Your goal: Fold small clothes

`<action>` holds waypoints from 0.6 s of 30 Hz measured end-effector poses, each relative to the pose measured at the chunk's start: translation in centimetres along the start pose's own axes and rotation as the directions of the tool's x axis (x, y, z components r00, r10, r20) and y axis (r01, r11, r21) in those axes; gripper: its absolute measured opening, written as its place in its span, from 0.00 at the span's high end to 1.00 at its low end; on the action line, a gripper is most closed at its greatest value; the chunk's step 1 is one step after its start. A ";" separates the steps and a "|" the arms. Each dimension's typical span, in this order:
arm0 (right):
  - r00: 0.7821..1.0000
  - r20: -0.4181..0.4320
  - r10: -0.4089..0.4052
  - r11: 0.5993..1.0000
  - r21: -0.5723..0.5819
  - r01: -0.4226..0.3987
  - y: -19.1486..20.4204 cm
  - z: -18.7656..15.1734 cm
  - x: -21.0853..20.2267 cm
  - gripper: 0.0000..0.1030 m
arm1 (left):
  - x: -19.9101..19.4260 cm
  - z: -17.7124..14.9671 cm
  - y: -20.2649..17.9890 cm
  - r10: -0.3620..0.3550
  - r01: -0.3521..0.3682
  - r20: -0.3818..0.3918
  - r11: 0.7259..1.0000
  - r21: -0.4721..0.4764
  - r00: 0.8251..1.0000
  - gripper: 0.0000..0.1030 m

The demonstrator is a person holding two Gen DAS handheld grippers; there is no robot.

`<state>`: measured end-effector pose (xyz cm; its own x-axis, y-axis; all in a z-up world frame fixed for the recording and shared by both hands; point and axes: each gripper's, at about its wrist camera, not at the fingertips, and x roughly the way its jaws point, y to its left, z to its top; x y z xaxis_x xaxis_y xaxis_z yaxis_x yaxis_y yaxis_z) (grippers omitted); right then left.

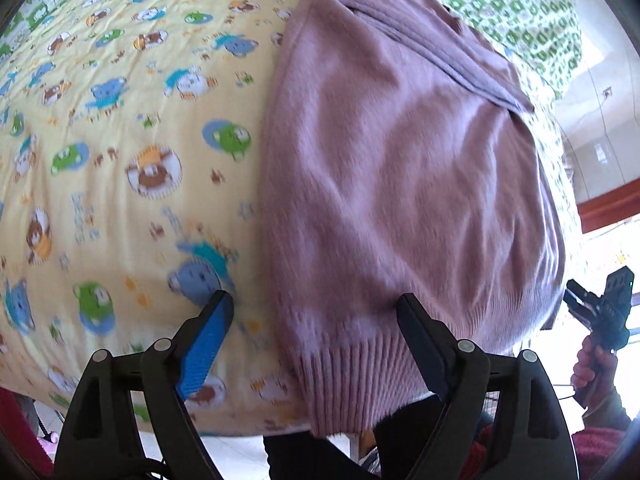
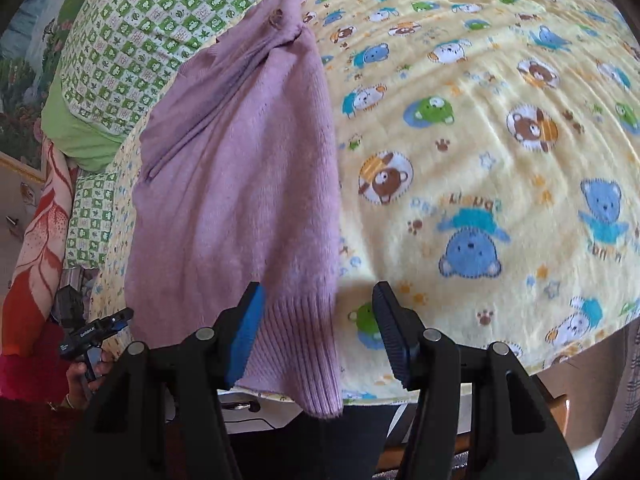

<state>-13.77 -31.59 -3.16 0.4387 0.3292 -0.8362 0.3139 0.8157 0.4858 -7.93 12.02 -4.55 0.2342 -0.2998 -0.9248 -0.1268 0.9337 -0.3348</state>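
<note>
both jaws wide over pink sweater point(image 1: 400, 184) on yellow bear-print blanket point(image 2: 480, 160).

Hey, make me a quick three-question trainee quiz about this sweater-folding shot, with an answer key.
1. True or false: the left gripper is shut on the sweater.
2. Multiple choice: where does the sweater's ribbed hem lie? A) at the bed's near edge, overhanging it B) on the green pillow C) on the floor
3. Fill in: the blanket under the sweater is yellow and printed with cartoon ____.

Key
1. False: both it and the right gripper are open, holding nothing.
2. A
3. bears
</note>
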 end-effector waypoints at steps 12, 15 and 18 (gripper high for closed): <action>0.970 -0.011 0.244 0.966 0.089 -0.242 -0.7 -1.6 1.8 0.44 | 0.8 -1.9 -1.6 -0.061 0.061 -0.008 0.998 0.033 0.998 0.31; 0.965 -0.014 0.263 0.962 0.085 -0.261 -0.3 -1.7 2.3 0.47 | 0.8 -1.9 -1.5 -0.043 0.043 -0.007 0.997 0.067 0.999 0.66; 0.970 -0.029 0.242 0.965 0.110 -0.237 -1.0 -2.0 2.5 0.89 | 1.2 -1.9 -1.6 -0.106 0.107 -0.028 0.994 0.038 0.994 0.92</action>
<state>-14.67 -30.63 -6.25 0.4767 0.5305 -0.7009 0.2917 0.6567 0.6954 -9.28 9.80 -5.49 0.2194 -0.4027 -0.8887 -0.0646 0.9029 -0.4251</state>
